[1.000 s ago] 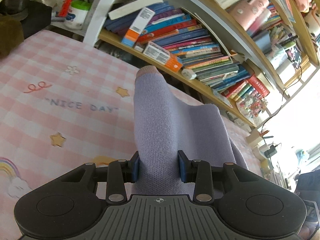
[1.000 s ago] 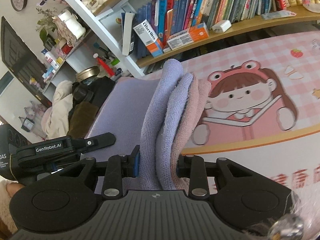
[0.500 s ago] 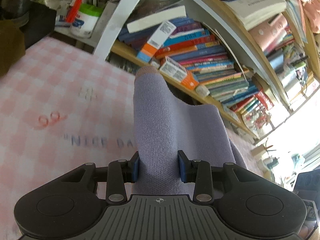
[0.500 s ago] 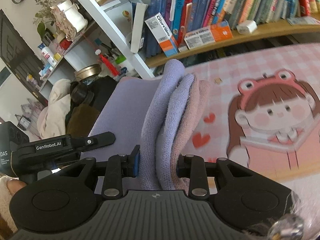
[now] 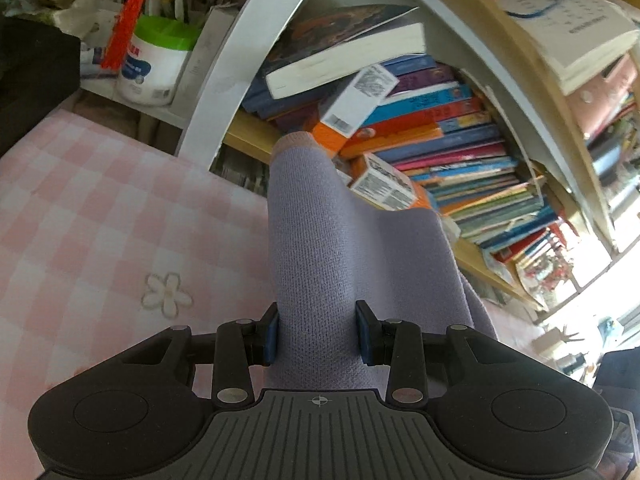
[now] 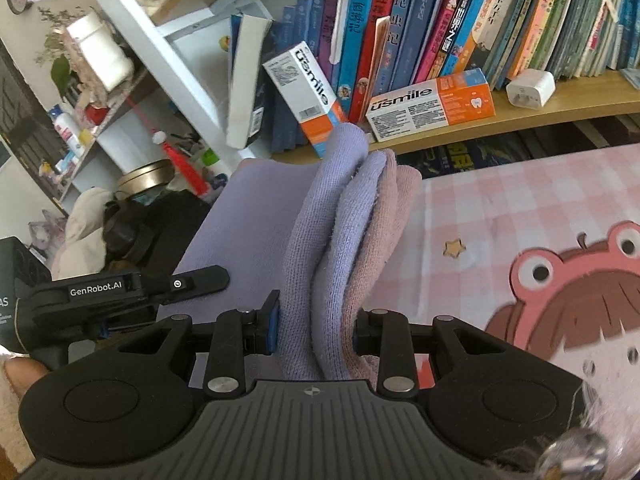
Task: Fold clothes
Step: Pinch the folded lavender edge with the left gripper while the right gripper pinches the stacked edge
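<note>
Both claws, left claw (image 5: 317, 332) and right claw (image 6: 314, 330), clench the lilac knitted garment (image 5: 320, 248), at centre frame, holding its edge taut for folding.

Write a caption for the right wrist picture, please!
Right gripper clamps bunched lilac knit garment above pink checked sheet.

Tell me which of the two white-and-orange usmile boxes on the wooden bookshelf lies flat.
The right-hand white-and-orange usmile box lies flat on the wooden bookshelf; the other usmile box stands tilted against the books.
</note>
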